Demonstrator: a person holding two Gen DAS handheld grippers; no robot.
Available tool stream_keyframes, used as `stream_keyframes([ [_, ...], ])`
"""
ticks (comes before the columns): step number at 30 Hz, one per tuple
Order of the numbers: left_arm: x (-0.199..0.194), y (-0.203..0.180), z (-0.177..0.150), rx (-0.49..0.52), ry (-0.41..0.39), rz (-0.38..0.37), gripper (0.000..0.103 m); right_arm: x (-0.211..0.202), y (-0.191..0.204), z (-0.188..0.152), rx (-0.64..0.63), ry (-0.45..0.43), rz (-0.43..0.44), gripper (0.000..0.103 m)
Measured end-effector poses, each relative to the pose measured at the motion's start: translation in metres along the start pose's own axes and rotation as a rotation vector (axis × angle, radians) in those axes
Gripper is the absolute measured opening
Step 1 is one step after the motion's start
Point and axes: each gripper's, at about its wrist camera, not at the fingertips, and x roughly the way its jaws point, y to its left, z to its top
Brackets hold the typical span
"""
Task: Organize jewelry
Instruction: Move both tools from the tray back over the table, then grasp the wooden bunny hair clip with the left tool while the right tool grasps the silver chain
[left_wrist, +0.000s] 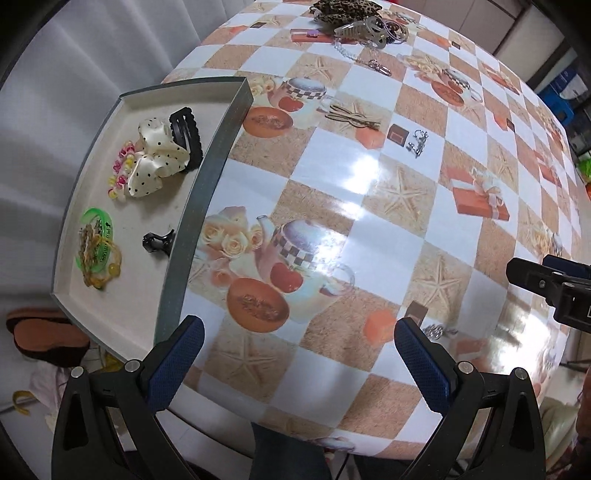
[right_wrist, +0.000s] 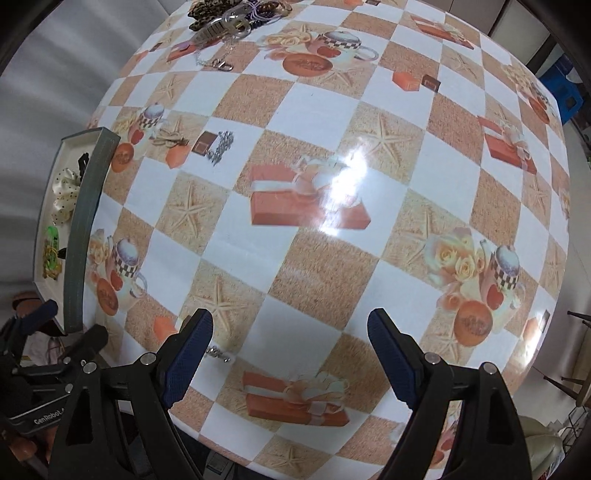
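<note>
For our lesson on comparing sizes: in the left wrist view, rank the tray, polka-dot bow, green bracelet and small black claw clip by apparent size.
Largest to smallest:
1. tray
2. polka-dot bow
3. green bracelet
4. small black claw clip

Checkered tablecloth (left_wrist: 369, 177) w/ teapot, starfish & gift-box prints; grey curtain (left_wrist: 92, 55) behind; blue crate (right_wrist: 561, 92) far right.
</note>
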Motion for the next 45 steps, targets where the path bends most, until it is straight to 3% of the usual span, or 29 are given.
stream_keyframes([
  [10, 0.010, -0.004, 0.018, -0.035, -0.015, -0.015, 0.103, 0.007, 0.002, 0.020, -0.004, -0.017, 0.037, 0.088],
  [18, 0.020, -0.002, 0.077, -0.099, -0.083, -0.071, 0.101, 0.010, 0.010, 0.049, -0.024, -0.081, 0.036, 0.087],
  [24, 0.038, -0.002, 0.120, -0.148, -0.091, -0.115, 0.099, 0.019, 0.012, 0.064, -0.050, -0.105, 0.048, 0.079],
  [27, 0.049, -0.004, 0.137, -0.167, -0.082, -0.137, 0.091, 0.024, 0.019, 0.067, -0.088, -0.117, 0.047, 0.079],
  [29, 0.058, -0.007, 0.147, -0.184, -0.064, -0.152, 0.090, 0.027, 0.024, 0.069, -0.109, -0.122, 0.048, 0.079],
  [31, 0.063, -0.010, 0.152, -0.189, -0.053, -0.157, 0.080, 0.031, 0.028, 0.069, -0.121, -0.121, 0.044, 0.079],
  [39, 0.077, -0.033, 0.167, -0.149, -0.041, -0.077, 0.075, 0.040, 0.029, 0.072, -0.115, -0.129, 0.036, 0.078],
  [41, 0.078, -0.039, 0.169, -0.120, -0.050, -0.038, 0.068, 0.041, 0.030, 0.074, -0.115, -0.132, 0.033, 0.078],
  [44, 0.076, -0.041, 0.170, -0.081, -0.043, -0.038, 0.059, 0.044, 0.032, 0.077, -0.109, -0.136, 0.038, 0.078],
  [45, 0.078, -0.049, 0.176, -0.074, -0.049, -0.036, 0.051, 0.045, 0.034, 0.079, -0.109, -0.139, 0.039, 0.078],
])
